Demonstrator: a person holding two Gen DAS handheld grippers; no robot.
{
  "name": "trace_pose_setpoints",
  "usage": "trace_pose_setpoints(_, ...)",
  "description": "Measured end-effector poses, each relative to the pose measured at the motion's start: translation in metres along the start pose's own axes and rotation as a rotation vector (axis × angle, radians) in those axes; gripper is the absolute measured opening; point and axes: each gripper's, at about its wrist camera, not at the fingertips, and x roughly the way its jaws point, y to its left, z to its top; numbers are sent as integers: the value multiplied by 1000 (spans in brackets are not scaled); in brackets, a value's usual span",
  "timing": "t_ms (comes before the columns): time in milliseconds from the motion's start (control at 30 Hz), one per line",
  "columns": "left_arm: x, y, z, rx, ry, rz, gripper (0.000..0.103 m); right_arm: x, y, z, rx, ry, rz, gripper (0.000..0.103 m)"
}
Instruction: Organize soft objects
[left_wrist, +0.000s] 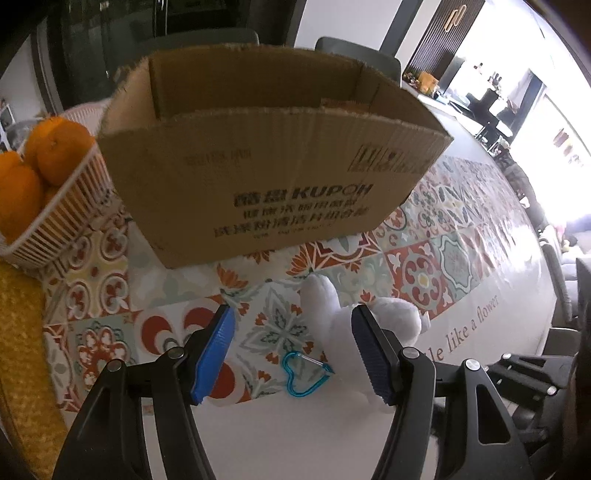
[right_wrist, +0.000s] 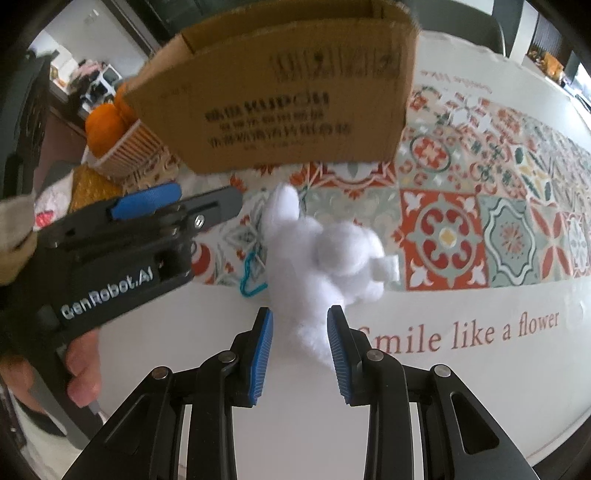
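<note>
Both grippers gape empty: right gripper (right_wrist: 300, 356) straddles the white plush toy (right_wrist: 325, 254), left gripper (left_wrist: 293, 354) beside, cardboard box (left_wrist: 273, 177) waiting behind.

A white plush toy (right_wrist: 325, 254) lies on its side on the tabletop (right_wrist: 480, 387), fluffy and limp, one long ear or limb stretched toward an open brown cardboard box (left_wrist: 273, 162) printed with dark lettering. A teal heart-shaped clip (left_wrist: 304, 376) lies just beside the toy.

Both wrist views low, close, facing cardboard box (left_wrist: 273, 177), sharing white plush toy (right_wrist: 325, 251), tablecloth (right_wrist: 480, 236)
</note>
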Motion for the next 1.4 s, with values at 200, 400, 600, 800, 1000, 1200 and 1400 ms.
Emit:
trace_pose_setpoints(200,21,5,2,-21,37,-45,65,21,1,-2,2,71,-8,32)
trace_pose_setpoints(400,41,4,6,-27,58,-74,65,40,0,-4,5,130,-12,32)
trace_pose_setpoints(600,61,1,10,-34,84,-100,64,51,-4,-6,18,157,-10,35)
trace_pose_setpoints(800,75,-1,13,-36,100,-108,52,62,-9,-10,36,175,14,37)
trace_pose_setpoints(1000,86,-3,12,-45,118,-135,27,70,-9,-15,29,163,24,37)
trace_pose_setpoints(1200,84,-10,5,-22,102,-128,23,69,-17,-25,22,121,50,29)
trace_pose_setpoints(1400,67,-19,-8,-4,51,-110,21,60,-27,-39,37,53,94,23)
